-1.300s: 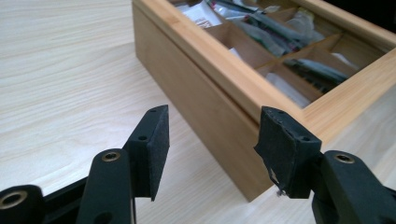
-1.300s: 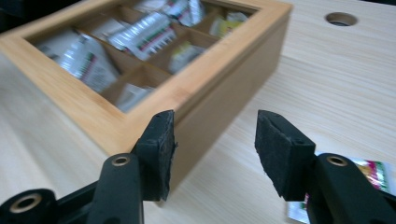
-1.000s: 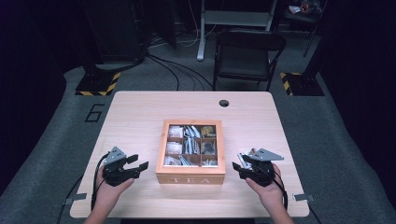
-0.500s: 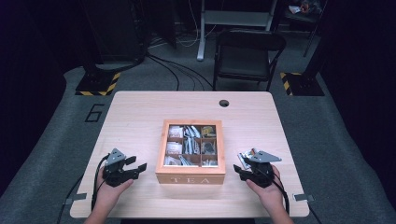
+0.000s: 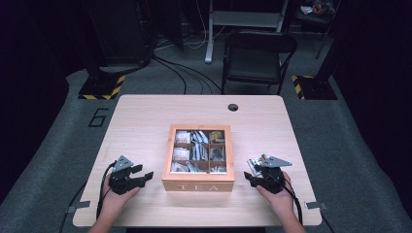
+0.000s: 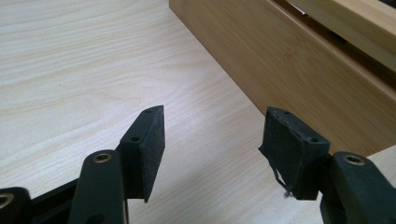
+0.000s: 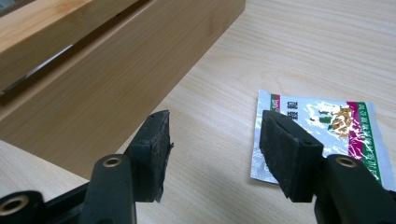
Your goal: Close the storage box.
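An open wooden box marked TEA (image 5: 198, 185) stands in the middle of the table, its compartments holding several tea sachets (image 5: 197, 150). My left gripper (image 5: 144, 172) rests on the table left of the box, pointing at its side wall (image 6: 299, 60). Its jaws (image 6: 215, 121) stand open with nothing but bare tabletop between them. My right gripper (image 5: 248, 172) sits low on the box's right side, also open (image 7: 215, 122). A silver, green and pink sachet (image 7: 327, 126) lies flat on the table, partly hidden behind the right-hand jaw, not gripped.
The light wooden table (image 5: 145, 121) has a round cable hole (image 5: 232, 107) near its far edge. A black chair (image 5: 255, 58) stands beyond the table. Cables run over the grey floor (image 5: 184, 77). The front edge lies close behind both hands.
My right gripper has sunk slightly toward the table beside the box. The left hand and the box have stayed put.
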The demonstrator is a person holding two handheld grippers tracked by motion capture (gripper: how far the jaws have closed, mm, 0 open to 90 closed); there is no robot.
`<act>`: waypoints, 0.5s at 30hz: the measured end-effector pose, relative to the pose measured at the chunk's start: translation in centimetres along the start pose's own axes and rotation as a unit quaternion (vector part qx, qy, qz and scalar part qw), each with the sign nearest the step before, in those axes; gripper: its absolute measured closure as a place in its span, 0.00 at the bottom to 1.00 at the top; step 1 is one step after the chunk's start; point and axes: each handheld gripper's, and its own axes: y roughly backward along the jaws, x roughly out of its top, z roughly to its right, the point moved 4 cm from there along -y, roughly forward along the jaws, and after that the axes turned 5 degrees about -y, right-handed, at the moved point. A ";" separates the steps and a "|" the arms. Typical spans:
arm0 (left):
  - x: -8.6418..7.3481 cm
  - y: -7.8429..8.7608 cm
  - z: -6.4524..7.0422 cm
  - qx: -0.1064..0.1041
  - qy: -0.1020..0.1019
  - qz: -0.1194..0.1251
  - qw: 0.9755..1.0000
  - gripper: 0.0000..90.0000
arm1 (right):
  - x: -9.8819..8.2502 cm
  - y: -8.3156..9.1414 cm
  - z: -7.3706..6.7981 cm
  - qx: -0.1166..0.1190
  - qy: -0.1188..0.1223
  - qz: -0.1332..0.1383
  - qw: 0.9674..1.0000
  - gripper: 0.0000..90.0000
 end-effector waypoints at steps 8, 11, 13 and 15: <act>0.0 -0.3 0.1 0.001 -0.001 0.000 1.000 0.43 | -0.3 -0.4 -0.4 0.002 0.008 -0.012 1.000 0.46; 0.0 -0.3 0.1 0.000 -0.004 -0.001 1.000 0.43 | -0.3 -0.5 -0.6 0.002 0.015 -0.017 1.000 0.45; 0.0 -0.3 0.1 -0.001 -0.006 -0.004 1.000 0.43 | -0.4 -0.5 -0.6 0.003 0.017 -0.017 1.000 0.45; 0.1 -0.2 0.1 -0.006 -0.007 -0.006 1.000 0.43 | -0.4 -0.4 -0.6 0.003 0.016 -0.017 1.000 0.45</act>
